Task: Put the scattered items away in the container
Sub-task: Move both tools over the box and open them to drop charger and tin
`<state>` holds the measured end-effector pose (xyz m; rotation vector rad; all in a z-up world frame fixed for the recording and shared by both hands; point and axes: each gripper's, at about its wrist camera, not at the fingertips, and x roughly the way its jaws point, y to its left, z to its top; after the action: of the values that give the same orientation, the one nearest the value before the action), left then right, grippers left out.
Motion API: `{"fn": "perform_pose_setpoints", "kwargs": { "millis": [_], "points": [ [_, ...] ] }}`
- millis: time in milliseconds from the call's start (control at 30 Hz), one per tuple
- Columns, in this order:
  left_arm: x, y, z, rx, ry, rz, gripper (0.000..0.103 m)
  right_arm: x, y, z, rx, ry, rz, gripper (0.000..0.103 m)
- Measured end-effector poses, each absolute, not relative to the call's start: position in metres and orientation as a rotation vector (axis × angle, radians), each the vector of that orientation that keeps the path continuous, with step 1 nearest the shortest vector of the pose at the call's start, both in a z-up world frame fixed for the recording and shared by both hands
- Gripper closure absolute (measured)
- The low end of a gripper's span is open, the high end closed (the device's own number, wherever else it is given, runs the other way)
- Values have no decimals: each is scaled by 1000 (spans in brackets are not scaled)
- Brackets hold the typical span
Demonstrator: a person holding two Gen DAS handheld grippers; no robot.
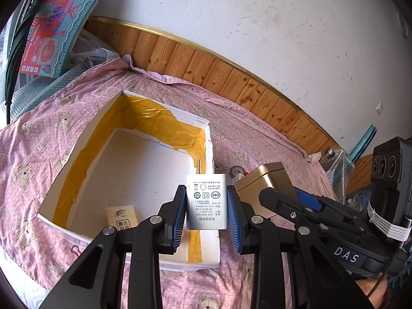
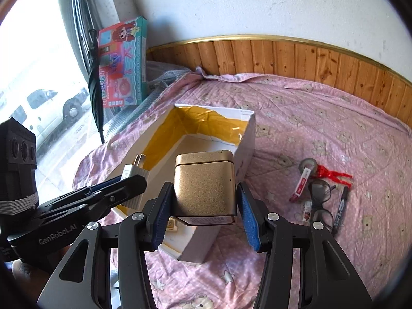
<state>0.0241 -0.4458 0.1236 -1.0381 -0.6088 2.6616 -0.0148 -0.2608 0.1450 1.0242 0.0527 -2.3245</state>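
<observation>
Charger (image 1: 206, 200) between left tongs (image 1: 206, 216)

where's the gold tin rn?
The gold tin is between the right tongs, held over the near corner of the white box, with the left tongs' charger beside it.

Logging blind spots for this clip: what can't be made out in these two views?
- Tissue pack in the box: left wrist view, lower part hidden by the left gripper.
- Charger: right wrist view, mostly behind that gripper.
- Box floor: right wrist view, largely blocked by the gold tin.
- Pen print: too small.
- Tin's right pad contact: unclear.
</observation>
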Motion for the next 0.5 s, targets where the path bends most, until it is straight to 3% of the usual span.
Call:
{"fn": "perform_pose_setpoints", "kwargs": {
  "millis": [500],
  "points": [
    [-10,-506,97,-1211,-661,2678,71,-45,-343,132,1073,190,-2180,51]
  ]
}}
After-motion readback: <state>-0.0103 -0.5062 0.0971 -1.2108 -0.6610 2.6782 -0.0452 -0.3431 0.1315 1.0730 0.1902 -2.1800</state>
